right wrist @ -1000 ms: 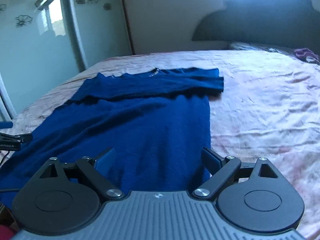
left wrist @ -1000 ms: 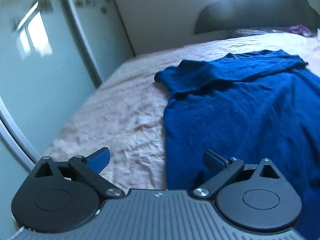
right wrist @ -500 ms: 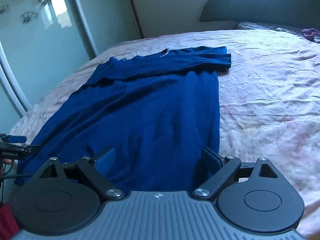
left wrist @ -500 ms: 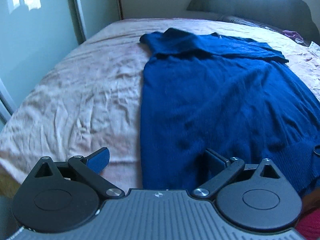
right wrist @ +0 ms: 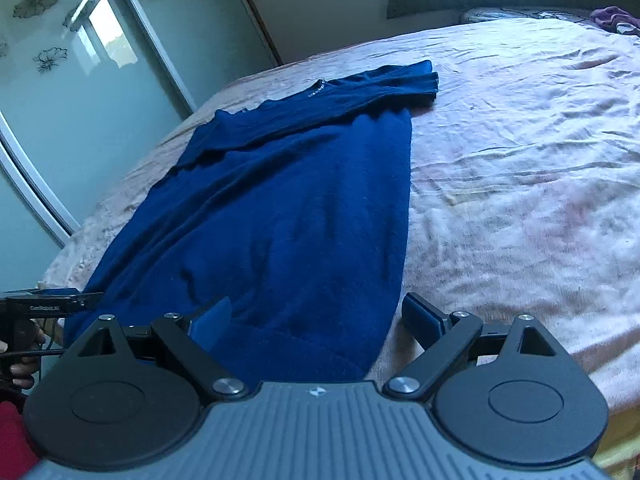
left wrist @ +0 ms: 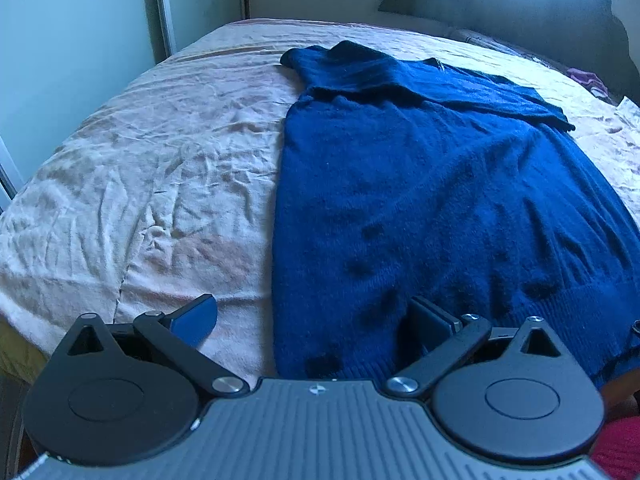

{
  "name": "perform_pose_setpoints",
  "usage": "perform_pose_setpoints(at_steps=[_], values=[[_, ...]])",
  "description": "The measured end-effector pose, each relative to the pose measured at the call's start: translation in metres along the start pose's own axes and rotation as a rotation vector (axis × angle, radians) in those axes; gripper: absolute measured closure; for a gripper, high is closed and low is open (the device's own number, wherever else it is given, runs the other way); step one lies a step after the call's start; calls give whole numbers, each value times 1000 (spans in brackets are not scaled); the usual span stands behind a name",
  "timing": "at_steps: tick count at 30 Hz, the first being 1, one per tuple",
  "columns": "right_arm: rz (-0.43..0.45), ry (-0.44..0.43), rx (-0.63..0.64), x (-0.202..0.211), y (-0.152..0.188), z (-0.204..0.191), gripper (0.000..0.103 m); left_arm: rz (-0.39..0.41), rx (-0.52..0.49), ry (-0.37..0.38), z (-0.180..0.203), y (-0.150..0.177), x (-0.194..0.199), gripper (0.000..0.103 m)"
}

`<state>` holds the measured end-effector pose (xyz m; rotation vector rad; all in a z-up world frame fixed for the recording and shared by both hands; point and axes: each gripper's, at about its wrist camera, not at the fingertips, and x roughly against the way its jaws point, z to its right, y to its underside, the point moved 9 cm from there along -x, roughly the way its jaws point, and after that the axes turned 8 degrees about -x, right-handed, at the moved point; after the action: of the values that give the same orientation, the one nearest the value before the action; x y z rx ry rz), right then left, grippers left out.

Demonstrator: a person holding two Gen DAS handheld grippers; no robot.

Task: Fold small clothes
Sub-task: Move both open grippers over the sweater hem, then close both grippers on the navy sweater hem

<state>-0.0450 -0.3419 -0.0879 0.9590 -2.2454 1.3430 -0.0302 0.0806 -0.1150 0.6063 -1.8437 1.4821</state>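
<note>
Blue sweater (left wrist: pixel 432 200) flat on pink bedsheet (left wrist: pixel 160 168), sleeves folded across at 12 o'clock. Left gripper (left wrist: pixel 316 320) and right gripper (right wrist: pixel 316 316) both open wide, empty, above hem corners.

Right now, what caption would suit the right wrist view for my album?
Open right tool poised over the near hem of a blue sweater spread on a pink bedsheet.

Both grippers were black: the left gripper (left wrist: pixel 314 318) and right gripper (right wrist: pixel 316 316) had ribbed grey bodies, round hubs, silver screws, blue finger pads (left wrist: pixel 196 318); red sleeve (right wrist: pixel 12 436).
</note>
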Motion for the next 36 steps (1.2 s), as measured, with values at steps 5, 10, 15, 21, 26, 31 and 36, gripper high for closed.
perform_pose_setpoints(at_steps=[5,10,15,21,26,31,36], values=[[10,-24,14,1,4,0,10,-5,1,13,1,1,-1,0],[36,-56,78,3,14,0,8,-8,2,19,2,2,-1,0],[23,-90,114,8,16,1,7,-6,-55,123,12,5,8,1],[-34,-177,-159,21,2,29,7,-23,-72,208,17,11,12,6],[-72,-132,18,18,17,7,7,-35,-94,241,22,14,17,8],[-95,-137,80,17,26,-6,7,-27,-144,259,31,19,23,12],[-115,-179,92,13,34,-24,13,-12,-151,257,36,17,25,31]])
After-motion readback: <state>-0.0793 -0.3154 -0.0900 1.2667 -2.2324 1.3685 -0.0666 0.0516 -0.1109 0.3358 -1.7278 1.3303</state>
